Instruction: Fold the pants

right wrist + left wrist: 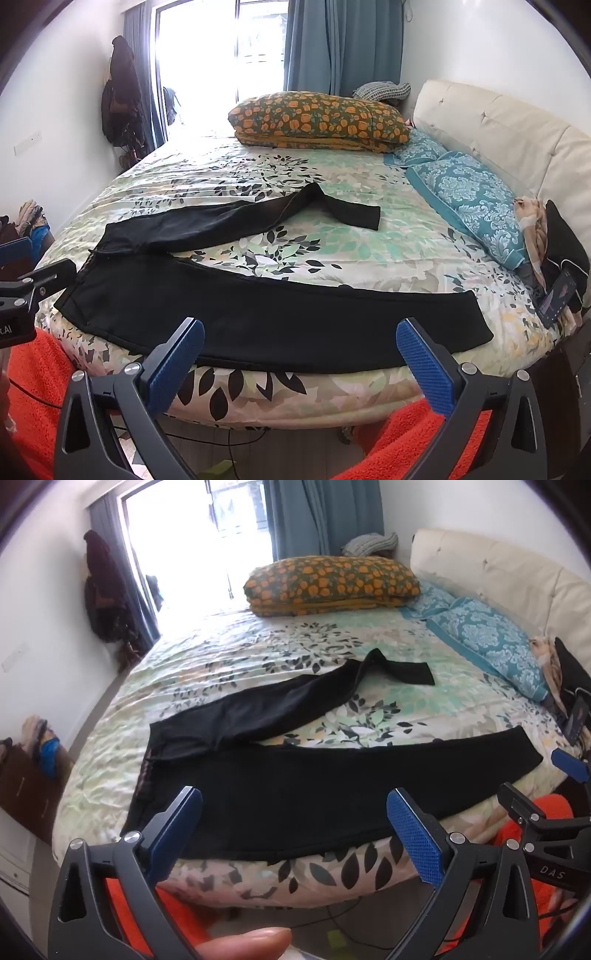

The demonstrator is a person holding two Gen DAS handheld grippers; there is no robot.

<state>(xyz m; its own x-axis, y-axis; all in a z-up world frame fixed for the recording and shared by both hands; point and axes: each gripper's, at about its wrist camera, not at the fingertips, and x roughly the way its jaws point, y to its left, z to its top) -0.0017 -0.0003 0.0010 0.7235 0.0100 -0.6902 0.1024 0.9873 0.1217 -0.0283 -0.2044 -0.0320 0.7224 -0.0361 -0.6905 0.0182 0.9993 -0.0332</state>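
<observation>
Black pants [288, 790] lie spread on the bed, waist at the left, legs splayed apart. The near leg runs along the bed's front edge to the right. The far leg [280, 705] points toward the pillows, with its cuff end [406, 672] bent over. The pants also show in the right wrist view [258, 321]. My left gripper [295, 812] is open and empty, just short of the near leg. My right gripper [301, 343] is open and empty, just short of the same leg, further right. The right gripper also shows at the left wrist view's right edge [569, 764].
The bed [295, 391] has a leaf-print sheet and a cream headboard [498, 122] at the right. An orange-patterned folded quilt [321, 122] and teal pillows [469, 192] lie at the far side. A phone [557, 299] and clothes sit at the right edge. Cables lie on the floor below.
</observation>
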